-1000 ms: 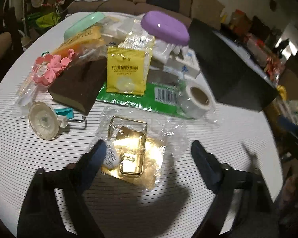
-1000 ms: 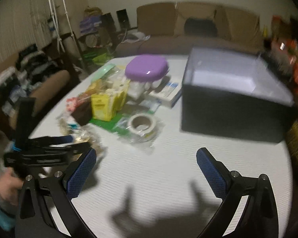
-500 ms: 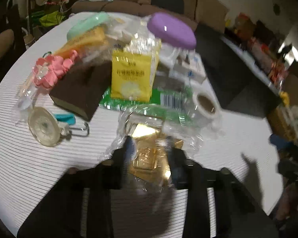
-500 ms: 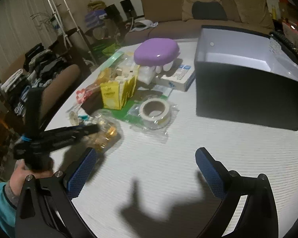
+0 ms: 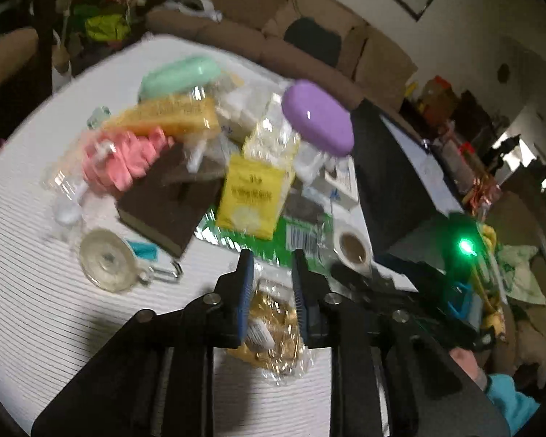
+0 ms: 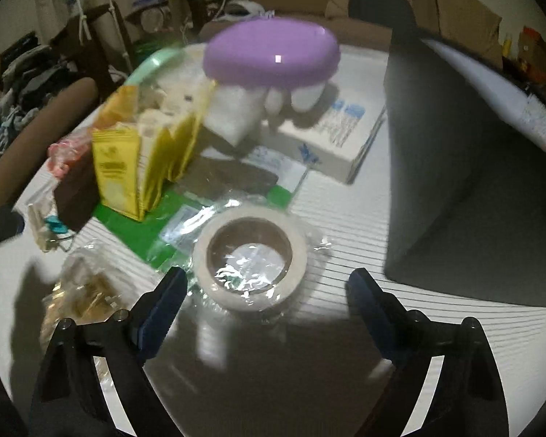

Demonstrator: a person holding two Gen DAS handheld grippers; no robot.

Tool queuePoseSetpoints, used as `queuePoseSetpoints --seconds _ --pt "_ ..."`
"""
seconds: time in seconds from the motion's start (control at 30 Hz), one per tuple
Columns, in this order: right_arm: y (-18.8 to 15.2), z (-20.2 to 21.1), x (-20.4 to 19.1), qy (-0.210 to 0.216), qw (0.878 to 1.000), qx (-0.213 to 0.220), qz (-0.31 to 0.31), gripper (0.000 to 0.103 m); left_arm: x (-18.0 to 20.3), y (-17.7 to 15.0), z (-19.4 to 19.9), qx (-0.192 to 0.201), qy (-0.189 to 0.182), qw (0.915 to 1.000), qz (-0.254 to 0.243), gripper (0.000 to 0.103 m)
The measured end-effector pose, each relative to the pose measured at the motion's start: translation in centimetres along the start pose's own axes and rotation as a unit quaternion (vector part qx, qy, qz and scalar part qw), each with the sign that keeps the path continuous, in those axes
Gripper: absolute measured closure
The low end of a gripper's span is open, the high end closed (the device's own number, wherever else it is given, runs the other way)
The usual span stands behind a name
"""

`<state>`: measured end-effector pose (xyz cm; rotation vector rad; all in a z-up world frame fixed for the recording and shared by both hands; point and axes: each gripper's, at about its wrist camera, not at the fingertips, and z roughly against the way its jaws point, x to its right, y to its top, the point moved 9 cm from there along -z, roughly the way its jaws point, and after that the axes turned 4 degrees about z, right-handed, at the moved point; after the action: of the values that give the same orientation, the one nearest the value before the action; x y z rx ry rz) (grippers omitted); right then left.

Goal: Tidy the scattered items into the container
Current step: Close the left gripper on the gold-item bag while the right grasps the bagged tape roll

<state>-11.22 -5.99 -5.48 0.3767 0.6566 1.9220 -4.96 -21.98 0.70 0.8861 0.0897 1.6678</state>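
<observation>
Left gripper: I am holding its jaws nearly together on the gold packet, though they are easing apart slightly.
Slip risk: I am gripping crinkled clear wrap, so the packet could slide out as the jaws are loosening.
Right gripper: I am narrowing its wide-spread jaws around the tape roll; the pads are not touching it.
Snag risk: I am closing over loose film, which could drag the green sheet.
Container: the black box is standing just beside the roll.
</observation>
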Motion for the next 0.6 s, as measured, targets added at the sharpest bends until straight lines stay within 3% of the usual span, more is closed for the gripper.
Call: queuePoseSetpoints --seconds 0.03,0.07,0.13,0.23,0.3,0.5,0.53,0.6 --pt "0.1 -0.1 0.0 0.002 1.000 0.002 0.000 0.012 0.2 -0.5 -0.4 -0.009 -0.002 0.9999 -0.005 0.057" --pt "0.2 -0.1 0.0 0.007 1.000 0.004 0.001 0.021 0.6 -1.0 -0.8 -0.018 0.000 0.9997 -0.015 0.040" --pt "0.2 0.2 -0.2 0.024 1.000 0.004 0.002 0.040 1.4 -1.5 -1.1 -0.019 0.009 0.9991 -0.037 0.028" --pt "-0.1 0.6 -0.1 0.039 0.999 -0.001 0.001 0.043 2.7 -2.5 -1.7 -0.032 0.018 0.9970 -0.068 0.023" --pt "-0.6 1.2 0.4 0.049 0.999 -0.002 -0.006 0.043 3.0 -3.3 -2.8 -0.045 0.043 0.9938 -0.092 0.023" --pt "-2.5 4.6 1.9 0.075 0.997 0.009 -0.032 0.043 2.7 -6.1 -5.9 -0.074 0.132 0.9738 -0.169 0.023" --pt "-2.9 5.5 2.1 0.082 0.996 0.011 -0.033 0.043 2.8 -6.3 -6.0 -0.072 0.134 0.9727 -0.175 0.024" --pt "-3.6 7.6 2.3 0.094 0.995 0.016 -0.036 0.043 2.9 -6.3 -6.0 -0.070 0.131 0.9737 -0.173 0.040"
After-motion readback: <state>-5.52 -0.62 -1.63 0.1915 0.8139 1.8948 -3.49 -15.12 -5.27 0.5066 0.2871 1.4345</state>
